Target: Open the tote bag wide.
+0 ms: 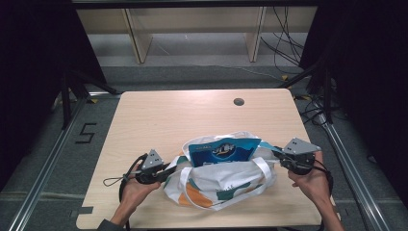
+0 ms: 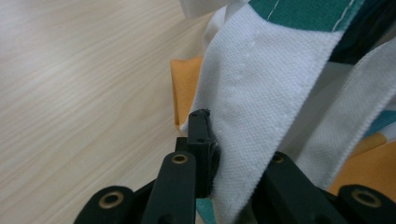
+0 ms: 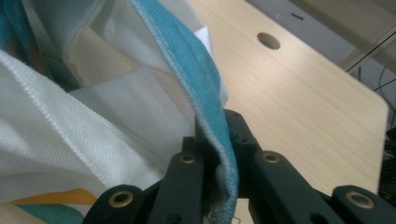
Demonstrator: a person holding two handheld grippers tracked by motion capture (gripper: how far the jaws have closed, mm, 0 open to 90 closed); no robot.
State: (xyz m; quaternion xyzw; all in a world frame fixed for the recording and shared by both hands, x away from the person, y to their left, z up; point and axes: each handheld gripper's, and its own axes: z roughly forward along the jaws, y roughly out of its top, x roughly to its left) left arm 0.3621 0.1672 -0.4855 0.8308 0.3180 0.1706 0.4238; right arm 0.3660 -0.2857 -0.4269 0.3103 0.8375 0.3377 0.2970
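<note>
Well, from the high view, the cloth bag [image 1: 221,185] lay on the near half of the table [image 1: 159,115], with a blue packet [image 1: 222,152] standing up out of its mouth. The left tongs [image 1: 169,169] were at the bag's left edge and the right tongs [image 1: 278,155] at its right edge, one hand behind each, so the mouth was being stretched wide between them. The bag looked soft and floppy, slumped wherever nothing held it; it would likely sag and close the moment one side was let go. The packet looked light and a little crinkly, probably slick on its printed face.

Over to the left gripper view: the left tongs [image 2: 224,154] were closed down to the thickness of the cloth, pinching a white woven band [image 2: 261,88] of the bag, a hem or strap. That band was stitched and doubled, so it seemed the sound place to take hold, firmer than the thin body cloth. An orange patch [image 2: 184,91] of the bag lay flat on the table beside it.

Now the right gripper view: the right tongs [image 3: 219,140] were likewise nipped shut on the teal edge [image 3: 196,60] of the bag, the edge running straight down between the jaws. The weave looked rough enough to grip without slipping. Beyond it, the table ran off bare to a round cable hole [image 3: 269,40].
</note>
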